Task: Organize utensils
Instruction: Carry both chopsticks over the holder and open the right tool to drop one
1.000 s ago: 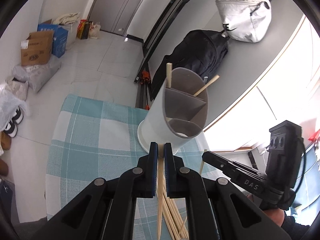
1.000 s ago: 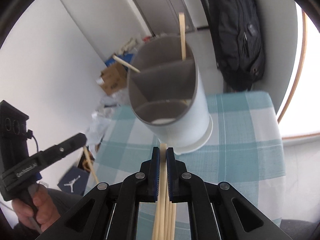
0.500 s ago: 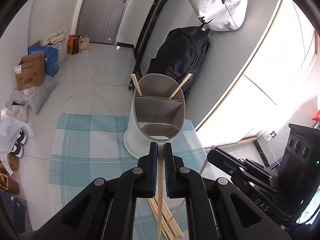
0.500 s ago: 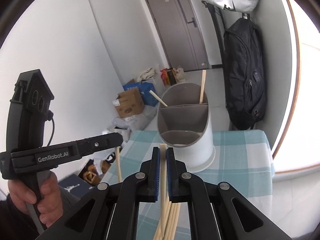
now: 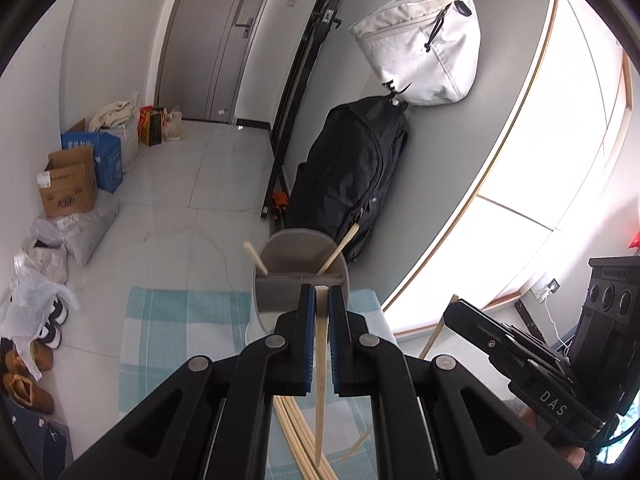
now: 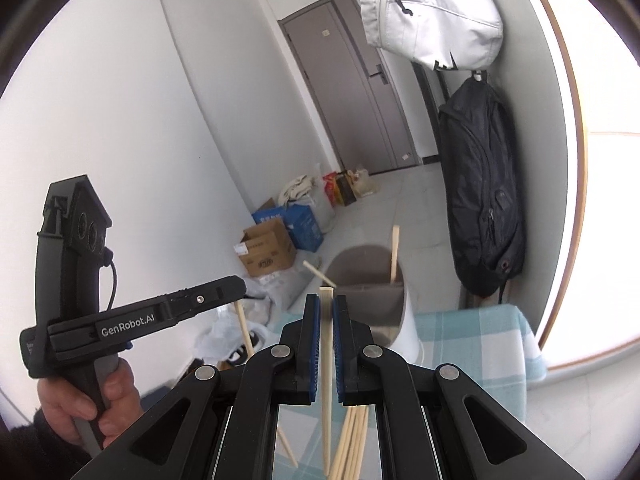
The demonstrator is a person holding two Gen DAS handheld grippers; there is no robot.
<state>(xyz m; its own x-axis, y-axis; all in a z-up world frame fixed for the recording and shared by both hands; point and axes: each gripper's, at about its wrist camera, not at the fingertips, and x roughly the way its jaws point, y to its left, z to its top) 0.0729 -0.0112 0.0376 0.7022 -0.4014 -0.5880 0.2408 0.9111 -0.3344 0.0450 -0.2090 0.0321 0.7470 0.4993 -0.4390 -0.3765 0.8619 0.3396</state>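
The left gripper [image 5: 322, 300] has its jaws pinched narrow on a single wooden chopstick [image 5: 320, 364], which hangs down between the blue pads toward the surface. The right gripper [image 6: 326, 312] likewise clamps one chopstick [image 6: 327, 364] upright in its nearly closed jaws. Below both, a loose bundle of chopsticks [image 5: 298, 436] lies on the teal checked cloth [image 5: 180, 320]. Just ahead of the jaws stands the white utensil holder [image 6: 406, 332], divided into compartments, with two chopsticks leaning out of its far compartment. Beyond, a black backpack [image 5: 352, 172] hangs against the grey wall under a white bag [image 5: 424, 40].
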